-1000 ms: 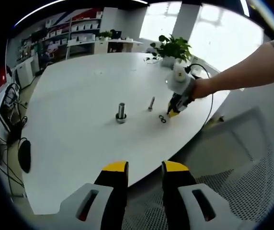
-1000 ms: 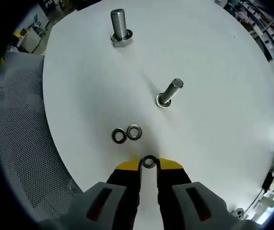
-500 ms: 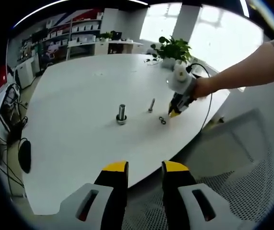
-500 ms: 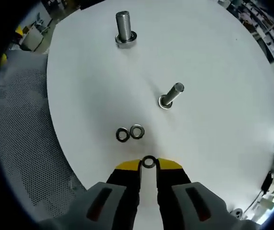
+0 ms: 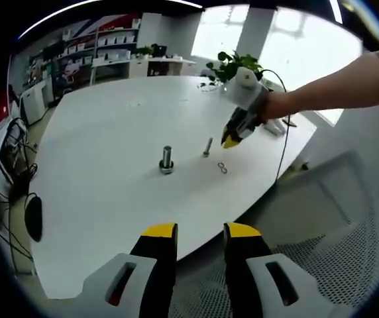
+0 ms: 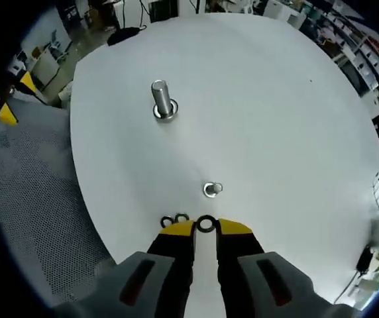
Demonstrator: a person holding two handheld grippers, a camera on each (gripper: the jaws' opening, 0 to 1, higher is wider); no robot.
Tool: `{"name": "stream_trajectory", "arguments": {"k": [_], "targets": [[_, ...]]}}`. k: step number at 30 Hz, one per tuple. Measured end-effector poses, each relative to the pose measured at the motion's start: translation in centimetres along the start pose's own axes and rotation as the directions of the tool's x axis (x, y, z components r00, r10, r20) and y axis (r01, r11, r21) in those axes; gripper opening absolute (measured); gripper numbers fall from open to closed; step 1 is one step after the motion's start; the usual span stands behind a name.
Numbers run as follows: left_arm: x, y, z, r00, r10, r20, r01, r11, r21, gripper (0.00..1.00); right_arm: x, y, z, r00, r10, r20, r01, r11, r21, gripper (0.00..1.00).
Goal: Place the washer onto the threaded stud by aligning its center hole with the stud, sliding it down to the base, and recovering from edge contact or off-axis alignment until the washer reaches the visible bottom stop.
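Observation:
My right gripper (image 6: 206, 226) is shut on a small dark washer (image 6: 206, 224), held in the air above the white table (image 6: 275, 119). In the left gripper view that right gripper (image 5: 230, 140) hangs above and to the right of the thin stud (image 5: 207, 147). The right gripper view looks almost straight down the thin stud (image 6: 212, 190), just ahead of the held washer. A thicker stud (image 6: 162, 101) with a nut at its base stands farther off, and it is the thicker stud (image 5: 167, 159) left of the thin one. Two loose washers (image 6: 174, 219) lie beside my fingertips. My left gripper (image 5: 200, 232) hovers off the table's near edge, jaws a little apart and holding nothing.
A mesh chair seat (image 5: 322, 265) lies below the left gripper and along the table edge (image 6: 37, 199). A potted plant (image 5: 239, 65) and a cable (image 5: 283, 139) are at the table's far side. Shelves line the back wall (image 5: 103, 46).
The right gripper has risen from the table with the washer and moved toward the thin stud, which now appears end-on. The left gripper has stayed put.

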State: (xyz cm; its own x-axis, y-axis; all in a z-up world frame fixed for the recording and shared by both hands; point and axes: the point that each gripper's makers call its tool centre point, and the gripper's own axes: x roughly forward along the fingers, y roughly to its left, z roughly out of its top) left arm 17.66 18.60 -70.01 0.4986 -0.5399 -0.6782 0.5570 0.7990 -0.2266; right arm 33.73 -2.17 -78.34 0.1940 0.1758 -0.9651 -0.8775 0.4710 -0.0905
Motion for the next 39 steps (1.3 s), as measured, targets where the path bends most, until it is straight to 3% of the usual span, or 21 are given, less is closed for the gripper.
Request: {"name": "stream_trajectory", "arguments": {"k": [7, 21, 39], "targets": [[0.0, 0.0, 0.0, 1.000, -0.004, -0.001, 0.004, 1.000, 0.000, 0.26, -1.1, -1.6, 1.3, 1.000, -0.015, 0.010, 0.015, 1.000, -0.024, 0.14], [0.0, -0.1, 0.0, 1.000, -0.007, -0.001, 0.007, 1.000, 0.000, 0.26, -1.0, -0.9, 3.0, 0.999, 0.010, 0.036, -0.007, 0.997, -0.080, 0.14], [0.0, 0.1, -0.2, 1.000, 0.002, -0.010, -0.002, 1.000, -0.006, 0.26, 0.3, -0.3, 3.1, 0.999, 0.036, 0.010, -0.035, 0.994, -0.103, 0.14]]}}
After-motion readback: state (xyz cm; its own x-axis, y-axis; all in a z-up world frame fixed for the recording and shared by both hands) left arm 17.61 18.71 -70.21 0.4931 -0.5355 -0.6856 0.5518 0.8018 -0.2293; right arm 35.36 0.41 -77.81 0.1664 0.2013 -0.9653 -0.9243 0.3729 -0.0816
